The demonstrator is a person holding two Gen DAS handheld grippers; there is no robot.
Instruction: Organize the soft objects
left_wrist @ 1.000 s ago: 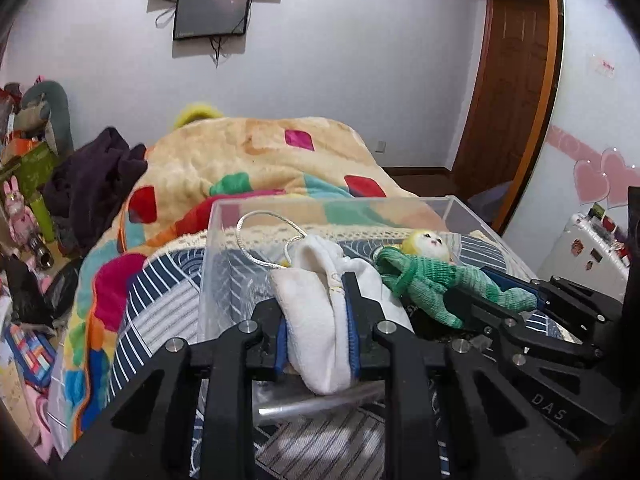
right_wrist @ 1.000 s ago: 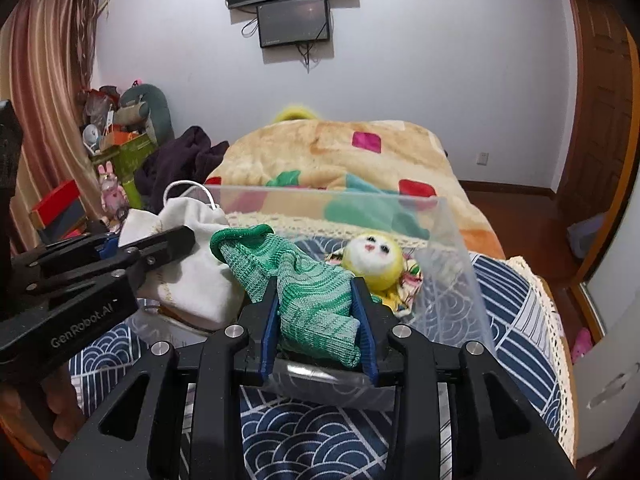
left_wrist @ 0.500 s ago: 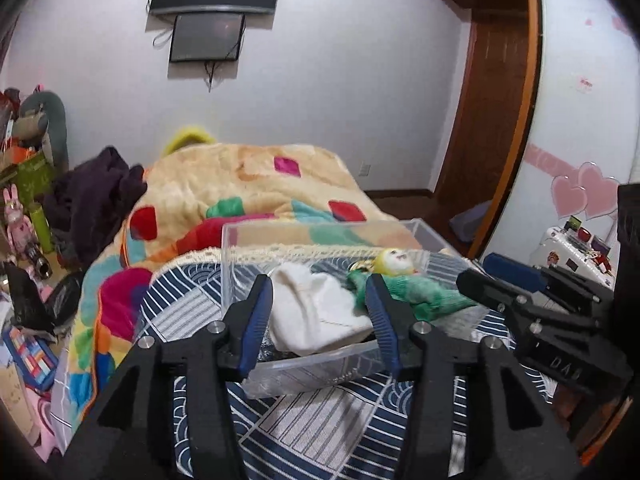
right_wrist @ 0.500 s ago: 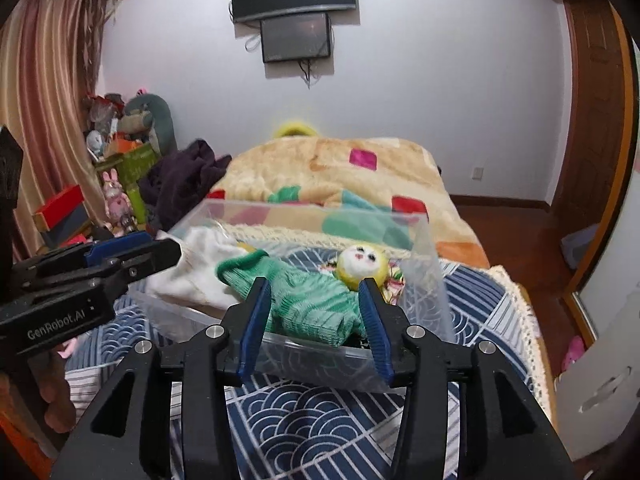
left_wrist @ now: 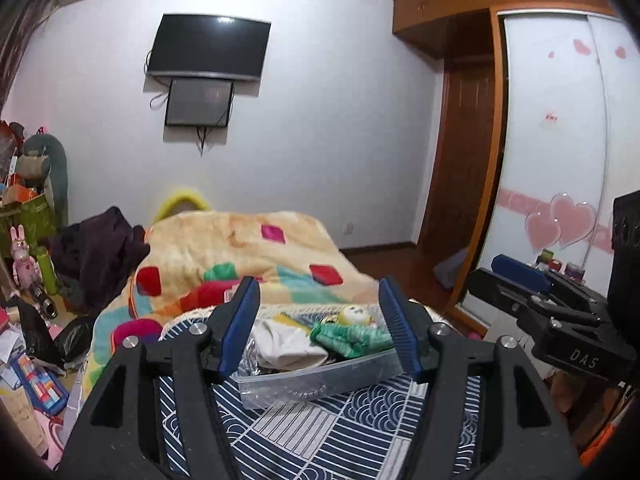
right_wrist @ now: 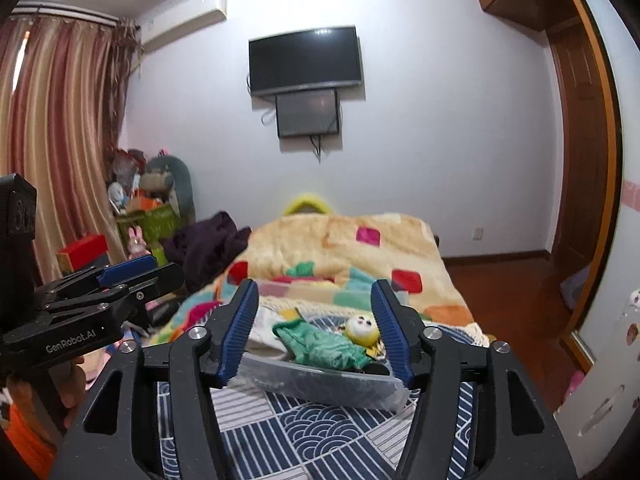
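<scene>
Both grippers (left_wrist: 318,326) (right_wrist: 314,328) gape empty — doll (right_wrist: 332,342) in bin (left_wrist: 316,380).

In the bin (left_wrist: 316,384) on the bed (left_wrist: 320,432), the cloth (left_wrist: 284,344) lies left of the doll (left_wrist: 352,336).

We see both views evenly lit by soft indoor light from overhead, with no hard shadows. A small glare spot sits on the wall television (left_wrist: 208,49) in each view. The fisheye lens bends the wardrobe (left_wrist: 556,140) and curtain (right_wrist: 52,140) near the edges, and the corners go black. The blanket (right_wrist: 344,252) and far clutter look soft, slightly smeared
</scene>
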